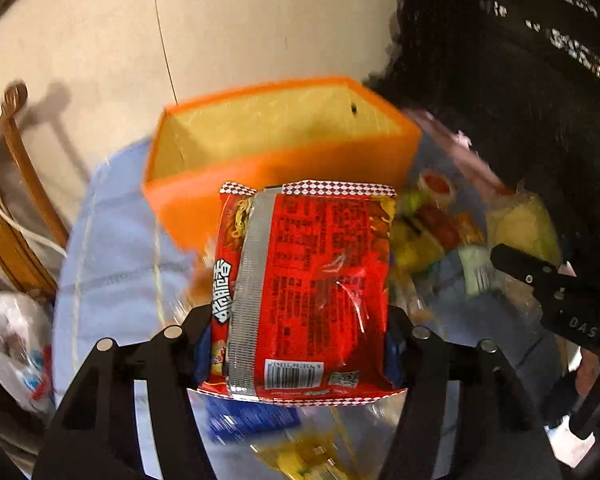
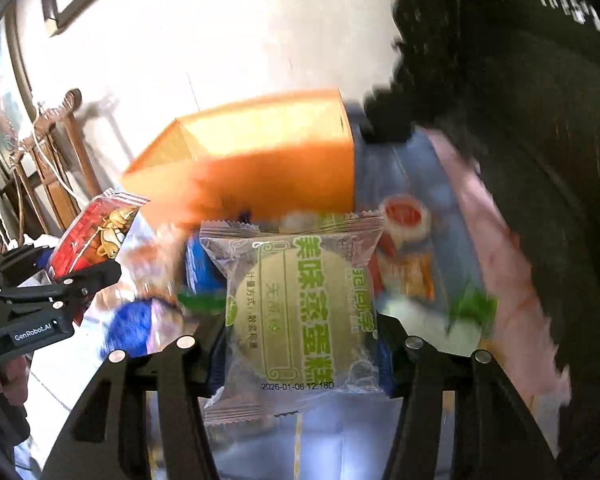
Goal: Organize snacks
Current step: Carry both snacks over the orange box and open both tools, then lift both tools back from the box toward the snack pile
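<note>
Above the snack-strewn table, the left gripper pinches a red instant noodle packet and the right gripper a green steamed cake packet; either slick wrapper may slip short of the orange box.

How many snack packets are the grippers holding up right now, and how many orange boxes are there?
Snack packets held up: 2, the red crinkly plastic noodle packet in the left gripper and the clear green-printed cake wrapper in the right gripper.
Open orange boxes: 1.
Total: 3.
</note>
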Available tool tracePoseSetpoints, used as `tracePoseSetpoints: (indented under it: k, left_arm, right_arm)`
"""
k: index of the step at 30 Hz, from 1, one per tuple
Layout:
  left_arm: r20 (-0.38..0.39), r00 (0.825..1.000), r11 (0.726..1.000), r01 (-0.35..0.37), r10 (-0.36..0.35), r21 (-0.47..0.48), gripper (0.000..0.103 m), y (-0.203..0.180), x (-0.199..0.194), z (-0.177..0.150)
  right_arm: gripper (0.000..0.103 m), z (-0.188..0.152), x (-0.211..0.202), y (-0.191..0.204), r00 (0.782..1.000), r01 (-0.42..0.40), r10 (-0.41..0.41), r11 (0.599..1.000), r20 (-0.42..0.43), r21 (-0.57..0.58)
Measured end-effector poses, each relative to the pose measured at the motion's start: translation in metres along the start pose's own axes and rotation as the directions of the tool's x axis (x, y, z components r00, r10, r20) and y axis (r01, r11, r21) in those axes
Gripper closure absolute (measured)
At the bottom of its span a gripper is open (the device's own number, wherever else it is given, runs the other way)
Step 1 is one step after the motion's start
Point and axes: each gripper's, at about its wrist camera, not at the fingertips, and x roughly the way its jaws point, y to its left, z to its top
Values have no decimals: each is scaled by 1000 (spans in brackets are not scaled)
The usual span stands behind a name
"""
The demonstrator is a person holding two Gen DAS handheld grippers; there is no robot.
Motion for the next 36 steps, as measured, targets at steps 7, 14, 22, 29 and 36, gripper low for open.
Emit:
tracePoseSetpoints:
  k: [7, 14, 22, 29, 36]
  left_arm:
    - [120, 978, 985, -174, 170, 21, 42, 35, 30, 83]
    - [82, 973, 976, -217, 217, -16, 42, 62, 83, 130]
    - [44, 961, 960, -270, 273, -71, 4, 69, 77, 103]
    - [-65, 914, 897, -406, 401, -173, 4, 74, -3, 1]
    - [-133, 879, 803, -473, 457, -362, 4, 80, -76, -77]
  right_arm:
    - [47, 94, 48, 3, 995, 9, -5, 999, 101, -40]
    - [47, 158, 107, 3, 997, 17, -11, 997, 72, -76]
    - [3, 158, 108, 9, 995, 56, -47, 993, 94, -104]
    - [3, 128, 101, 17, 996, -44, 46, 998, 74, -34]
    - [3, 105, 89, 38, 990, -136, 136, 991, 26, -3]
